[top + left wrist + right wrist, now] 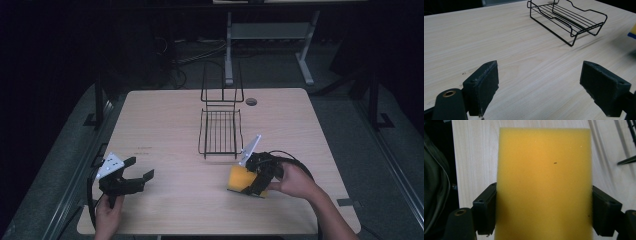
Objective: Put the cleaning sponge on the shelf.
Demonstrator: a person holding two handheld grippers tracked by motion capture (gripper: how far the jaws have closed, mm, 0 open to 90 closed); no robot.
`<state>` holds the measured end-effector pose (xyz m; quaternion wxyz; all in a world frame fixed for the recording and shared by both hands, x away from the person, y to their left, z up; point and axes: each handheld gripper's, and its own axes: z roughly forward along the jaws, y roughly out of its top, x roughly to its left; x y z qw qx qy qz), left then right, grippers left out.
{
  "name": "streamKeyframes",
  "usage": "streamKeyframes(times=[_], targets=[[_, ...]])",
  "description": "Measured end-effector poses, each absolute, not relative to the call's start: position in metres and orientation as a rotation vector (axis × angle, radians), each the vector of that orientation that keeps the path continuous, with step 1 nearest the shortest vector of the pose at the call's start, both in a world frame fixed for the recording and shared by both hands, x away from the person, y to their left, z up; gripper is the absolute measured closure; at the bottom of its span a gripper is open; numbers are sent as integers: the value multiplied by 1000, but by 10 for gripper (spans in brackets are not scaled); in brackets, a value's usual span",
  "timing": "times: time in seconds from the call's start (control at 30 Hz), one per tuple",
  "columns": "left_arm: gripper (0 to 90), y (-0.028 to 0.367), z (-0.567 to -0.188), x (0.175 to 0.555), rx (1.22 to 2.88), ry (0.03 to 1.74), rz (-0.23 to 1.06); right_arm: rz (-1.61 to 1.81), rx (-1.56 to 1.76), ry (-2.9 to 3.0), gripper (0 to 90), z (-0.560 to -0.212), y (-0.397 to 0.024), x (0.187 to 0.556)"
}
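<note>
the flat yellow rectangular foam sponge (544, 185) sat between the two black jaws of the right gripper (252, 186), which pressed against its long sides and held it; in the high view it was at the table's near right part, low over the pale wooden table (165, 125), though whether it touched the wood could not be told. the grasp looked done, and the carry and placing seemed left. just ahead of that gripper and slightly to its left stood the black wire rack (220, 131), with nothing in it, so it was probably the goal. well off to the left, the left gripper (134, 172) hovered with jaws spread wide and empty.
</note>
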<state>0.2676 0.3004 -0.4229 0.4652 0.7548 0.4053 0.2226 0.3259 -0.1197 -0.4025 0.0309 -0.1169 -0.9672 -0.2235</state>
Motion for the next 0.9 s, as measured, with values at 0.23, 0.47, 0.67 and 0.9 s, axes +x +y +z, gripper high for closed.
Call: streamKeyframes(times=[0.23, 0.47, 0.67, 0.9], targets=[[147, 299, -423, 268, 1864, 991, 547, -685, -340, -2982, 222, -397, -116, 335], [147, 298, -423, 268, 1858, 987, 542, -693, -335, -2972, 222, -391, -114, 343], [147, 294, -424, 268, 1873, 978, 540, -678, -328, -2978, 222, -387, -109, 350], [147, 294, -424, 268, 1873, 975, 540, -669, -313, -2984, 222, -383, -102, 358]])
